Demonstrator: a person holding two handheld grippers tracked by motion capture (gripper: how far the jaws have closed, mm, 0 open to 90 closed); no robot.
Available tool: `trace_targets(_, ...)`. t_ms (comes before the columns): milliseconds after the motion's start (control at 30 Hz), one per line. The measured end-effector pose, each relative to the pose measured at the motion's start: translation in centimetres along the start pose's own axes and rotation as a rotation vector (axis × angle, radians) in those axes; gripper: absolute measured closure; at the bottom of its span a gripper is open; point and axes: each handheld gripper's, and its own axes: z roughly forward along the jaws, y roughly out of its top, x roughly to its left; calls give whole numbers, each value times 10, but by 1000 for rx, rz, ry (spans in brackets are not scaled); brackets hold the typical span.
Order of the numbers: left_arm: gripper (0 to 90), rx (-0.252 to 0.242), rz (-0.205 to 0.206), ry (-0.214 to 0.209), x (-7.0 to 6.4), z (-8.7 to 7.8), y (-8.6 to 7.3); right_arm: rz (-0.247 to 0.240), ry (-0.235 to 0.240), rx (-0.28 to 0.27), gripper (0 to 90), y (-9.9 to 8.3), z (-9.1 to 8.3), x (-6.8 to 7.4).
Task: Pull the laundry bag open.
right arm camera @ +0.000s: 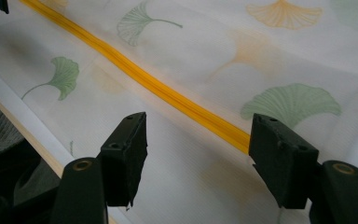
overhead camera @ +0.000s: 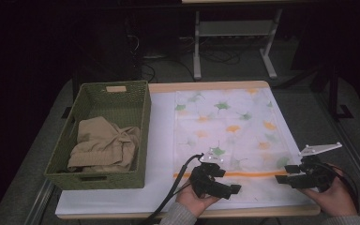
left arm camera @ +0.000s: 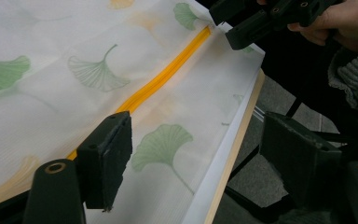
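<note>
White tabletop (overhead camera: pixel 161 140) at the near edge: both grippers poised over a flat leaf-print cloth.

Nearest, at 6 o'clock, the left gripper (overhead camera: pixel 215 180) and at 4 o'clock the right gripper (overhead camera: pixel 293 178) hang with jaws spread, grasping nothing, above the cloth's (overhead camera: pixel 229 126) near hem and its orange stripe (left arm camera: pixel 168 77). The fabric looks thin and flat, so I judge a pinch may slide off or snag one layer. Farther off, at 9 o'clock, a green basket (overhead camera: pixel 140 140) holds a tan garment (overhead camera: pixel 103 145).

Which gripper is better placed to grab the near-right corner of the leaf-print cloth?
Right, likely. The right gripper hovers open at the cloth's right end, by the orange stripe. The left gripper, also open, sits nearer the cloth's middle.
</note>
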Motion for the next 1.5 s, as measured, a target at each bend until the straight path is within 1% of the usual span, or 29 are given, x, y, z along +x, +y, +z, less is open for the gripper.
trace_targets(33,264,2,-1,-1,0,2,1,10,0,2,374,-1,-1,-2)
trace_targets(100,282,3,-20,-19,0,9,6,36,-4,1,385,-2,-4,-7)
trace_targets(167,301,12,-28,-25,1,15,9,50,-6,1,393,-3,-6,-10)
trace_targets(200,301,21,-44,-32,2,21,12,60,-8,-4,402,-3,-9,-13)
trace_targets(267,306,23,-46,-32,2,24,14,66,-9,-6,407,-3,-10,-14)
trace_targets(300,317,21,-54,-31,2,28,16,88,-11,0,421,-4,-12,-18)
trace_targets(367,317,26,-61,-35,3,33,19,94,-13,1,425,-4,-13,-19)
trace_targets(433,322,32,-62,-33,1,39,22,115,-20,12,435,-5,-15,-23)
trace_targets(500,329,36,-66,-41,0,45,25,157,-34,36,449,-6,-17,-29)
trace_targets(533,329,39,-67,-43,0,47,26,157,-34,36,449,-6,-17,-29)
trace_targets(567,330,43,-69,-45,-1,50,28,174,-42,50,455,-6,-18,-32)
trace_targets(633,332,49,-68,-51,-1,54,30,179,-43,56,459,-7,-18,-34)
trace_targets(667,333,46,-72,-54,-2,56,32,196,-45,67,464,-7,-18,-36)
trace_targets(733,334,48,-77,-60,-2,61,34,198,-44,68,466,-7,-18,-37)
trace_targets(767,334,41,-82,-60,-2,64,36,212,-43,80,473,-7,-17,-39)
trace_targets(833,335,43,-80,-59,-2,66,38,215,-44,82,477,-7,-16,-40)
trace_targets(867,346,44,-87,-64,-2,69,40,226,-49,89,486,-8,-15,-41)
trace_targets(900,346,44,-89,-63,-2,70,41,226,-49,89,486,-8,-15,-41)
trace_targets(933,354,43,-96,-60,-3,73,42,229,-52,90,489,-8,-15,-42)
trace_targets(1000,372,50,-104,-62,-3,77,45,222,-82,91,521,-8,-14,-44)
trace_targets(1067,379,57,-104,-51,-6,83,49,230,-82,90,530,-9,-14,-45)
trace_targets(1167,420,64,-110,-56,-8,90,53,252,-78,98,563,-9,-12,-48)
trace_targets(1233,454,67,-125,-60,-9,96,57,270,-67,103,582,-9,-10,-50)
trace_targets(1367,532,75,-161,-79,-5,105,59,300,-61,127,622,-9,-6,-52)
trace_targets(1400,572,76,-170,-83,-4,107,60,310,-62,130,629,-9,-4,-53)
trace_targets(1433,572,74,-179,-85,-3,109,60,310,-62,130,629,-9,-4,-53)
trace_targets(1500,601,78,-189,-94,-1,113,61,313,-64,135,632,-9,-3,-54)
